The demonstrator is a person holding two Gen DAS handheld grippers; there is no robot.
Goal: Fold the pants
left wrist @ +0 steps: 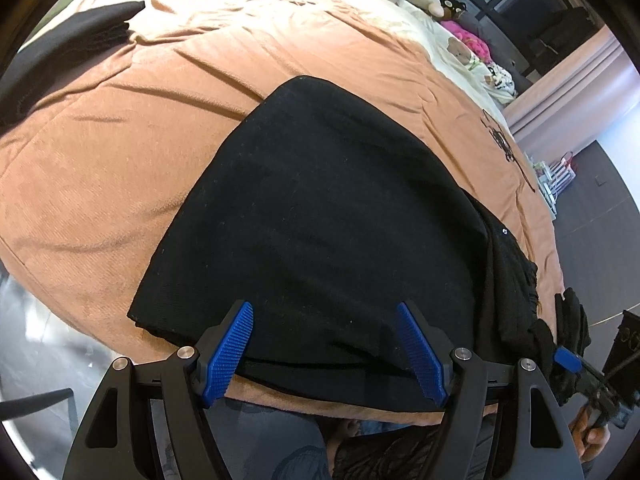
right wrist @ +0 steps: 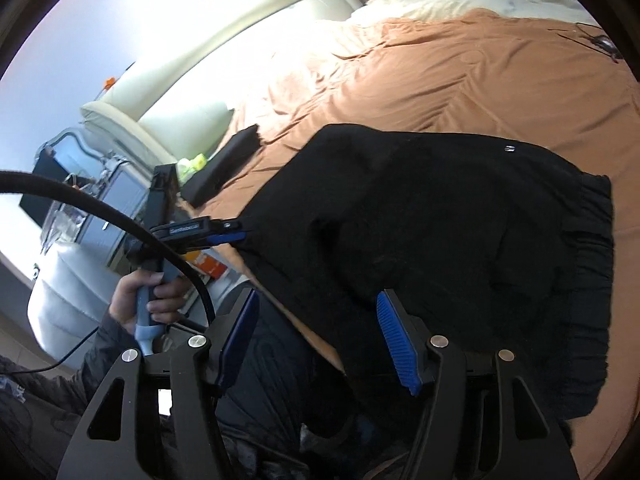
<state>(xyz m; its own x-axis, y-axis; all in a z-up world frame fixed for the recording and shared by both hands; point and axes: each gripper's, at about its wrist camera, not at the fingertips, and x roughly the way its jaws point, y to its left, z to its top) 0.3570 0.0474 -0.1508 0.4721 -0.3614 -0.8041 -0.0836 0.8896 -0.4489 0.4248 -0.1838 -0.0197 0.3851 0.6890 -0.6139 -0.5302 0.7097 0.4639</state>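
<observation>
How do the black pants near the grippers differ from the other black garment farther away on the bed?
The black pants lie at the bed's near edge, partly hanging over it, loosely folded with a bunched waistband; the other black garment lies farther off as a flatter, compact stack. The pants look much larger in both views. The left gripper hovers open over the pants; nothing is near the other garment. Both are black and rest on the orange blanket.

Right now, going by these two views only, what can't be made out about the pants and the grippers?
- Left wrist view: the pants are so black that their fold layers do not show; the left gripper covers parts of their near edge.
- Left wrist view: the right gripper is mostly hidden by bunched cloth and cut off by the frame edge.
- Both views: the white mark on the pants is too small to read.
</observation>
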